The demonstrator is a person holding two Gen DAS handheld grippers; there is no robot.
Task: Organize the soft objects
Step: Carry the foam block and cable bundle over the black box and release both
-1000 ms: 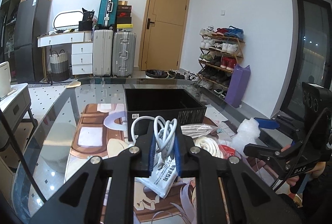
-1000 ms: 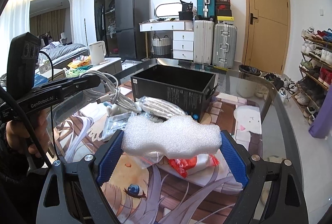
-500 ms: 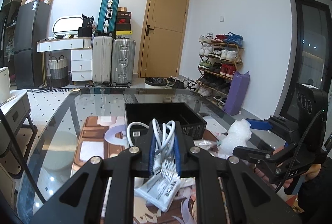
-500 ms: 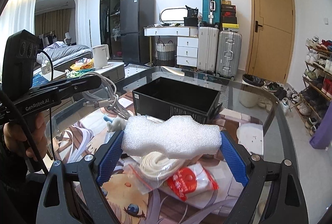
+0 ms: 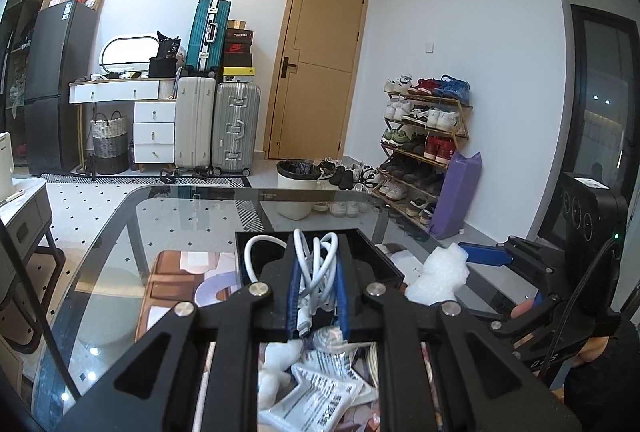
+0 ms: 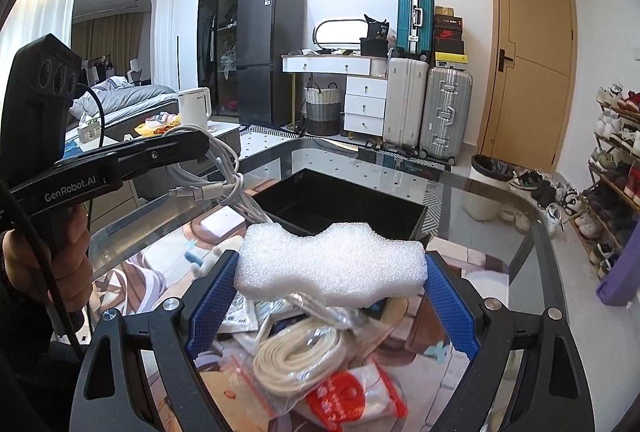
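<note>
My left gripper [image 5: 318, 272] is shut on a bundle of white cable [image 5: 316, 268], held in the air just in front of the black box [image 5: 390, 268]. From the right wrist view the same cable [image 6: 216, 180] hangs from the left gripper [image 6: 200, 148] above the box's [image 6: 340, 200] left side. My right gripper [image 6: 330, 268] is shut on a white foam block [image 6: 330, 266] that spans its blue pads, lifted above the table. The foam [image 5: 438, 278] also shows at the right of the left wrist view.
Below the grippers lie a bagged white cord [image 6: 298, 354], a red-and-white packet [image 6: 356, 398] and printed white packets [image 5: 320, 396] on a patterned mat. The glass table [image 5: 120, 252] curves away at its far edge. Suitcases, a bin and a shoe rack stand beyond.
Both grippers have risen and moved toward the black box with their loads. The items on the table have dropped lower in both views.
</note>
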